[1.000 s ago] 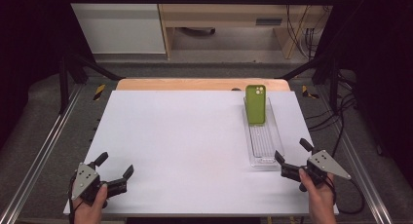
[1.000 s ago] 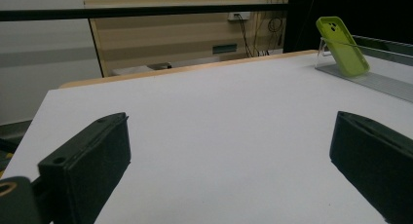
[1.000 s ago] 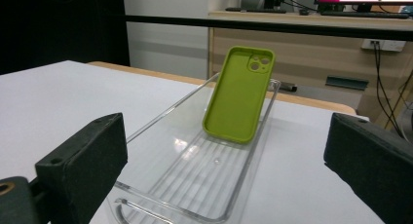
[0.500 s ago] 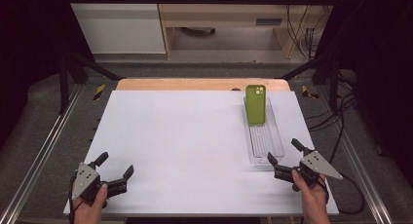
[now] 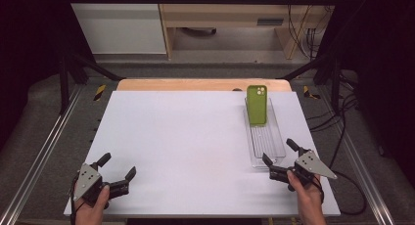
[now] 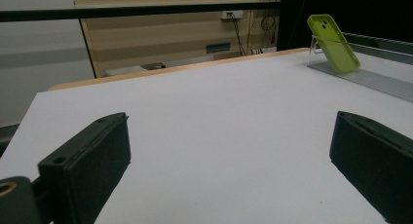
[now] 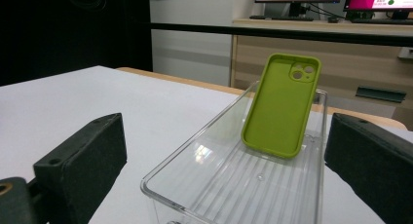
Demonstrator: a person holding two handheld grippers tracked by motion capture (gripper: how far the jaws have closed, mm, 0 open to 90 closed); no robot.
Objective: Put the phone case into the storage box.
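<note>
High view: your right gripper point(image 5: 278, 158), jaws spread, sits at the near end of the clear tray point(image 5: 272, 147) holding the green phone case point(image 5: 256, 104); your left gripper point(image 5: 117, 167) rests spread, lower left.

No readable text, label, brand or number anywhere; distant monitor screens too blurred.

The clear tray point(image 7: 195, 185) is cut off below.
</note>
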